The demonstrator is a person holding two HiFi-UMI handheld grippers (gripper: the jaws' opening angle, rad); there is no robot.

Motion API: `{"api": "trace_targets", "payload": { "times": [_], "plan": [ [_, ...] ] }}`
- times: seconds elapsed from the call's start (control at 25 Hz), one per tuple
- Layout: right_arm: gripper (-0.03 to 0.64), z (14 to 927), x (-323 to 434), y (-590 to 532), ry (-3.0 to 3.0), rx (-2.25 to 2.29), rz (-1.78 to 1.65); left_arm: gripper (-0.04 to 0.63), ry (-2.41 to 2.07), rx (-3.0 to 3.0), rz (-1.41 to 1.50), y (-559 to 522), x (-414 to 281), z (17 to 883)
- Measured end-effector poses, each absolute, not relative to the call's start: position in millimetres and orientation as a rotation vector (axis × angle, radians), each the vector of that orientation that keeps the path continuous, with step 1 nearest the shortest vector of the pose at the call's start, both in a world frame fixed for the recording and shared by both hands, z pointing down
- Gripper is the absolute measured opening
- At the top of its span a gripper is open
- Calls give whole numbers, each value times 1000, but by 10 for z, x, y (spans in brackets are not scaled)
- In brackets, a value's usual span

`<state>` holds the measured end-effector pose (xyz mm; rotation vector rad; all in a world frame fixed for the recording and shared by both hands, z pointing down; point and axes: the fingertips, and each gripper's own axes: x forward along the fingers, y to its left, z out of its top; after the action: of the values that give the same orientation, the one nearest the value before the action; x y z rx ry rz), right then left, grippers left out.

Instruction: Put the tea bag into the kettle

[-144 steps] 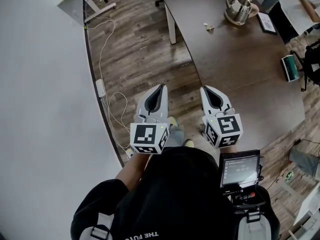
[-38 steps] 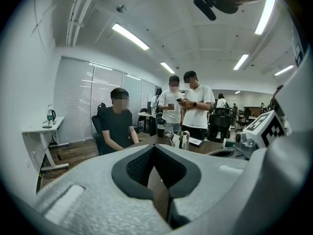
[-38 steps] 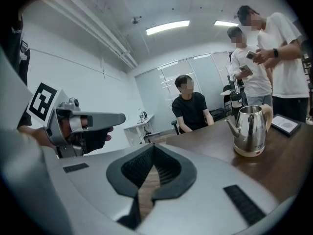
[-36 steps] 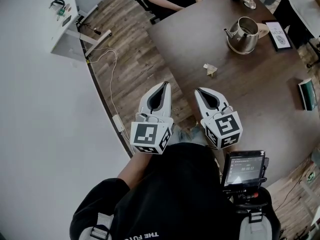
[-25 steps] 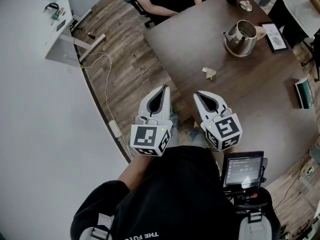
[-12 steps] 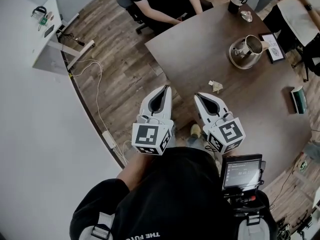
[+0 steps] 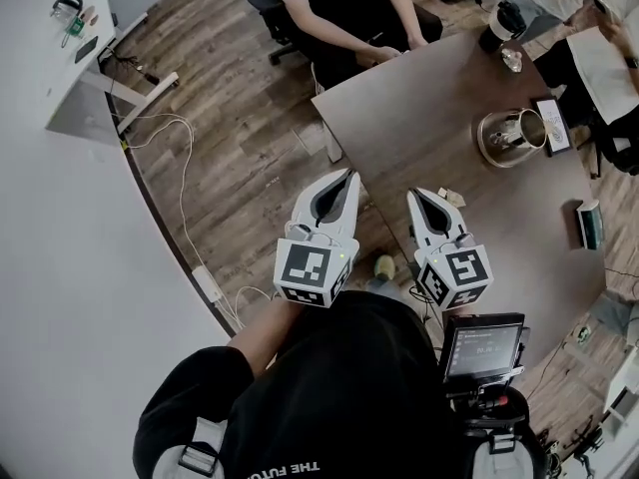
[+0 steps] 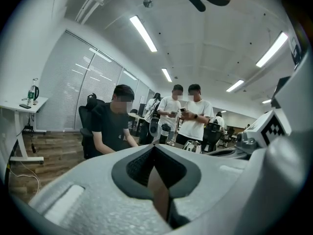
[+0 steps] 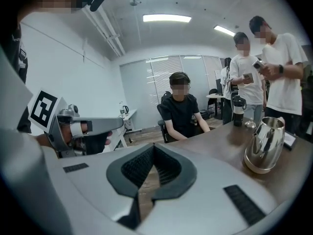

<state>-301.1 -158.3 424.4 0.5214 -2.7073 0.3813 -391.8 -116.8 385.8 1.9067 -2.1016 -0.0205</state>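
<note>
The steel kettle [image 7: 519, 136] stands on a round tray at the far right of the dark brown table [image 7: 429, 118]; it also shows in the right gripper view [image 9: 266, 143] and, small, in the left gripper view [image 8: 192, 146]. The tea bag [image 7: 452, 197], a small pale packet, lies on the table just beyond the tip of my right gripper [image 7: 414, 196]. That gripper is shut and holds nothing. My left gripper [image 7: 349, 175] is shut and empty too, over the floor beside the table's corner. In both gripper views the jaws meet, with nothing between them.
A person in black [image 7: 339, 8] sits at the table's far side, and two people stand at the right [image 9: 274, 58]. A dark cup [image 7: 502, 20], a framed card [image 7: 552, 126] and a small box [image 7: 589, 225] lie on the table. A cable [image 7: 185, 208] runs over the wooden floor.
I have come closer to the table: the kettle and tea bag have drawn nearer, and the tea bag now lies right by my right gripper's tip. Both grippers stay shut.
</note>
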Motion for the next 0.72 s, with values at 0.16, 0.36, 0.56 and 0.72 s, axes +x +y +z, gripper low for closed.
{"api": "trace_targets", "payload": {
  "times": [0.16,0.36,0.56,0.72],
  "plan": [
    [5,4230,-3227,-1638,-2685,578,365,3,-2078,1916,-15,-1178,-4150,3886],
    [5,4207,-3354,-1708,-2660,677,359,3,-2048,1966,13,-1246,-4306,3889],
    [5,4201,-3334,-1806,-2618,783,350,2,-2009,2010,25,-1387,-4418,3926],
    [5,4228,-3255,-1839,-2576,857,344,2,-1970,2047,32,-1496,-4428,3949]
  ]
}}
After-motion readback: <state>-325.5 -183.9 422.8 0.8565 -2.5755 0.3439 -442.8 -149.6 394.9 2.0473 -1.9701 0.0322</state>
